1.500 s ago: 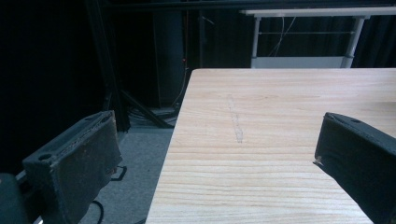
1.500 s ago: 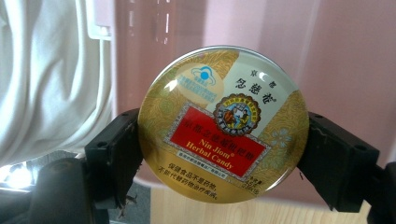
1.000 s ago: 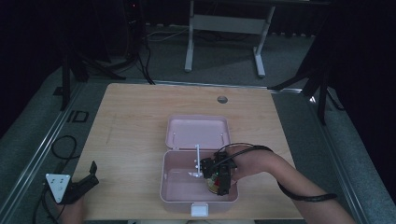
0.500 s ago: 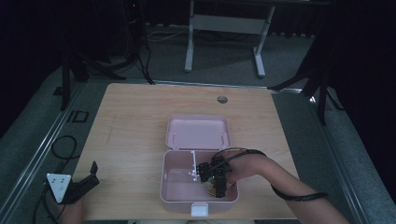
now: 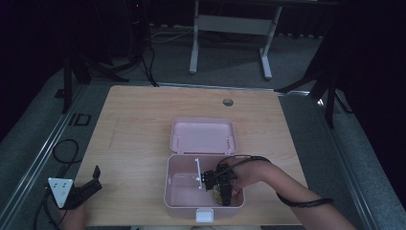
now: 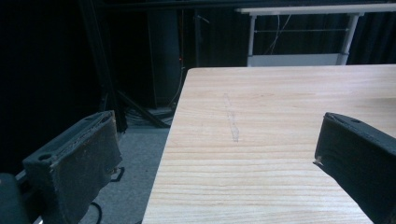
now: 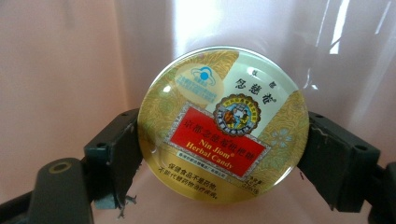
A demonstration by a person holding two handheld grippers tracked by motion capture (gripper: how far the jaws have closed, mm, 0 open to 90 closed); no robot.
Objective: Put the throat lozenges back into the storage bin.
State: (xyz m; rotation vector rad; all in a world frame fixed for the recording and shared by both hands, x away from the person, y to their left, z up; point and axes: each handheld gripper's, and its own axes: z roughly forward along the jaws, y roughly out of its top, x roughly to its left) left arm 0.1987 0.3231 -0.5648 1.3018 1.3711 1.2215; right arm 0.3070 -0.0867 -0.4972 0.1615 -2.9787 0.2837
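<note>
Table [image 5: 143,129] — pale wood; dark room, grey floor [image 5: 43,120].

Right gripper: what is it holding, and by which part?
The right gripper clamps a round Nin Jiom Herbal Candy tin by opposite sides of its rim, inside the pink box.

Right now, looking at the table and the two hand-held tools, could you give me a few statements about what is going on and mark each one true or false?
1. The right tool is clamped on a round candy tin. True.
2. The tin's label reads "Nin Jiom Herbal Candy". True.
3. The left tool is gripping the pink box. False: it sits open and empty near the table's front left corner, away from the box.
4. The pink box is closed. False: its lid is folded back open.
5. The tin is being held over the bare tabletop. False: the tin is inside the box's right compartment.
</note>
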